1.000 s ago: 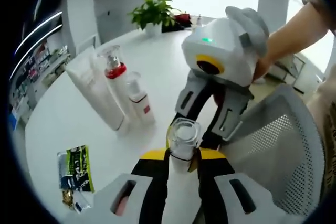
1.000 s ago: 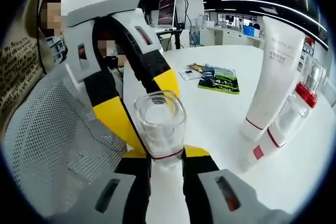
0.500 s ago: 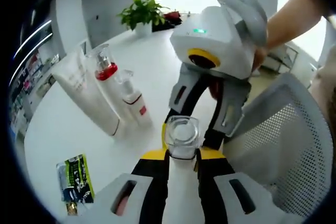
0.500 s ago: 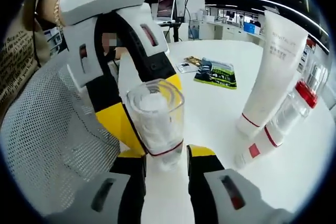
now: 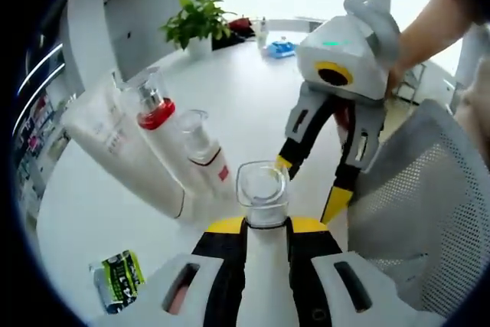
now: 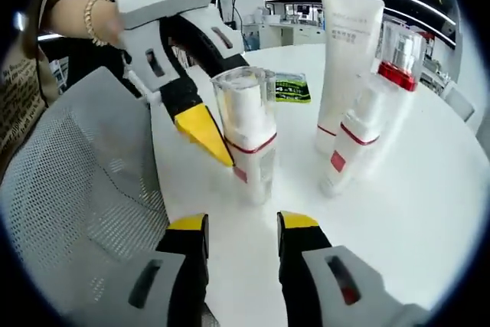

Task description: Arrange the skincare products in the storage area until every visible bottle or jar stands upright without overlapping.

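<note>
In the left gripper view, a tall white tube (image 5: 126, 151) stands on its cap on the white round table (image 5: 230, 97), farthest to the left of the clear-capped bottle (image 5: 262, 212). Between the tube and this bottle stand a pump bottle with a red collar (image 5: 155, 112) and a smaller spray bottle with a red label (image 5: 205, 160), close together. The clear-capped bottle stands upright on the table, and the left gripper (image 5: 264, 227) is closed on its body, one jaw on each side. To the right of this bottle, the right gripper (image 5: 310, 189) has its yellow-tipped jaws spread apart and holds nothing. A grey mesh chair (image 5: 413, 204) is further right. In the right gripper view, the right gripper (image 6: 241, 227) is also wide open and empty, just in front of the bottle (image 6: 246, 135), not touching it. The left gripper (image 6: 203, 132) reaches the bottle from the left, and the tube (image 6: 346, 59) stands to its right.
</note>
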Demonstrator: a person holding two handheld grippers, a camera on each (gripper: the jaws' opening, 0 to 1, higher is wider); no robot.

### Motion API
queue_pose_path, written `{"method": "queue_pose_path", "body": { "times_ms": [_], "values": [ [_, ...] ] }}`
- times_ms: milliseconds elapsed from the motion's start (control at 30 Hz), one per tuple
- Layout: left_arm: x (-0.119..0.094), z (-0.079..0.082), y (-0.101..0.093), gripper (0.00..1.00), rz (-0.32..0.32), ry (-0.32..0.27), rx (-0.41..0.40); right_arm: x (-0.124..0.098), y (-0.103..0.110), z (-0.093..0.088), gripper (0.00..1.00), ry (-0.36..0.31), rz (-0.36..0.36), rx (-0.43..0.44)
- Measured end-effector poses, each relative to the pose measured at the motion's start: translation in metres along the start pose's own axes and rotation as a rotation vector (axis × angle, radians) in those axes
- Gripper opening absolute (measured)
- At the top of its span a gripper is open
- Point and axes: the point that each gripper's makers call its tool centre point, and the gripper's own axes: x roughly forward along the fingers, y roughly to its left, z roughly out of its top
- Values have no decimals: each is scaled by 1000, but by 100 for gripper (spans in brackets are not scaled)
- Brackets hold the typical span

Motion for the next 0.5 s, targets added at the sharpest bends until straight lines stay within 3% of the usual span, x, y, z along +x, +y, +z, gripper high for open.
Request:
{"method": "queue_pose_path", "body": {
  "times_ms": [267, 500],
  "values": [
    [9, 3, 33, 17, 13, -4, 33, -15, -12, -8, 38, -26, -68, 86],
    [15, 8, 45, 17, 4, -12, 52, -19, -12, -11, 37, -34, -94, 120]
  ]
}}
